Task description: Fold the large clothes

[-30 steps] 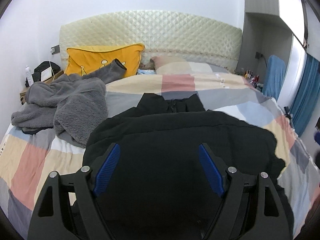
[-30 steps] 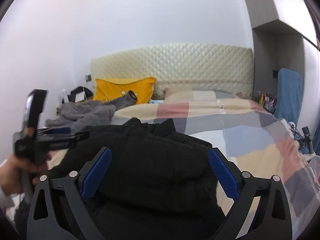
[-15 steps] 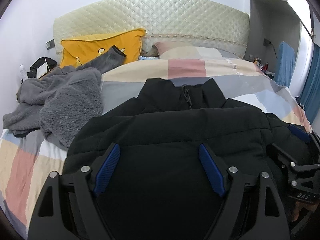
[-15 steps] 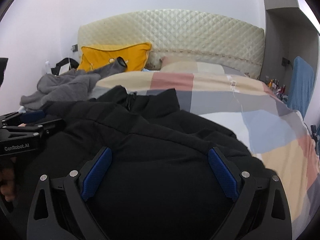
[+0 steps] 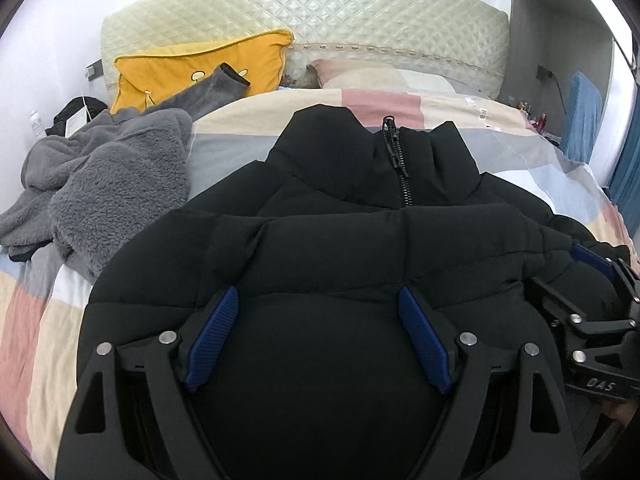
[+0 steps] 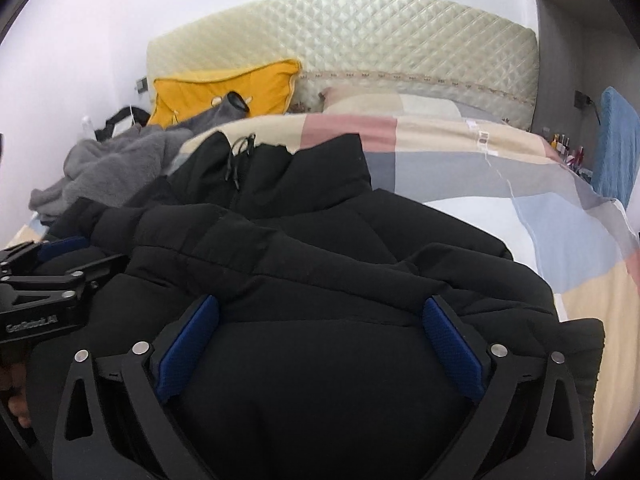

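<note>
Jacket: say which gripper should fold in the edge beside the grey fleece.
Left. The left gripper hangs over the jacket on the side nearest the fleece, jaws open.

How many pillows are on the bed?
2: a yellow pillow leaning on the headboard at left, and a pale checked pillow beside it. Others may be hidden.

Left gripper [image 5: 318, 336] and right gripper [image 6: 318, 344] tilt down side by side, jaws spread wide, the right's just opening further; each appears at the other's 3 and 9 o'clock
</note>
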A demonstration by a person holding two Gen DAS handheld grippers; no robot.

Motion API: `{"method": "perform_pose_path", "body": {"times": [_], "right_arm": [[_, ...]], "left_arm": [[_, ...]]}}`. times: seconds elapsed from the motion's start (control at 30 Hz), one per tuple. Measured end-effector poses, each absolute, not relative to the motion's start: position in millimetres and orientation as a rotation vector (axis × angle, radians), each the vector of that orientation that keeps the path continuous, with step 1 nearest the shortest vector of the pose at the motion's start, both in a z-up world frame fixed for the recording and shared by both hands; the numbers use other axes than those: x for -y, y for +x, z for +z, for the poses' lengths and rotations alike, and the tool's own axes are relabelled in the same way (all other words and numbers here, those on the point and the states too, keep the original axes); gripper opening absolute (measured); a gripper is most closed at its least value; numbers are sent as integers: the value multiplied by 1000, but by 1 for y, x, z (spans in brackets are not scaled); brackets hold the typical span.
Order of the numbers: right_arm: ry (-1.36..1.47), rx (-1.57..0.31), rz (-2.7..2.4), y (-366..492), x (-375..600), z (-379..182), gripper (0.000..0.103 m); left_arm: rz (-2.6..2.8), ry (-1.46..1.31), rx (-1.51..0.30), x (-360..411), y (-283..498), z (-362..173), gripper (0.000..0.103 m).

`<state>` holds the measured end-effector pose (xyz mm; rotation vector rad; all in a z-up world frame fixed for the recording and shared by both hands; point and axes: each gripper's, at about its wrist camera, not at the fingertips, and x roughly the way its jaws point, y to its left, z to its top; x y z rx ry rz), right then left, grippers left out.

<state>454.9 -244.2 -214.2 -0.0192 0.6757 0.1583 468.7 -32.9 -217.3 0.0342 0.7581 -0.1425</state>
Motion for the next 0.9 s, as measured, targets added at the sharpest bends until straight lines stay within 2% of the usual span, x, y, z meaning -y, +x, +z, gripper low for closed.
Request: {"method": "perform_pose_path", "body": {"times": [0.13,0.27,0.4,0.6,0.73,0.9], "right_arm": [[-45,-756,184,449,245,-208,101],[-57,-708,214,418,259,-177,99],[-18,-686,238,378,283,-148,99],[-77,-708,186,322,309,-141,100],[18,-750,129,295,344,-150,102],[21,-819,72,292,364,-178,102]], "left_arm": [[-163,103,-787,30,454,-202,83],[-150,119,-668,5,407,-157,86],[-131,31,-700,-42,376,-138,86],[-54,-94,-795,-96,347,-165,86],[-18,9,-922,-93,348,-195,86],[14,130,-961,-88,350,-213,86]]}}
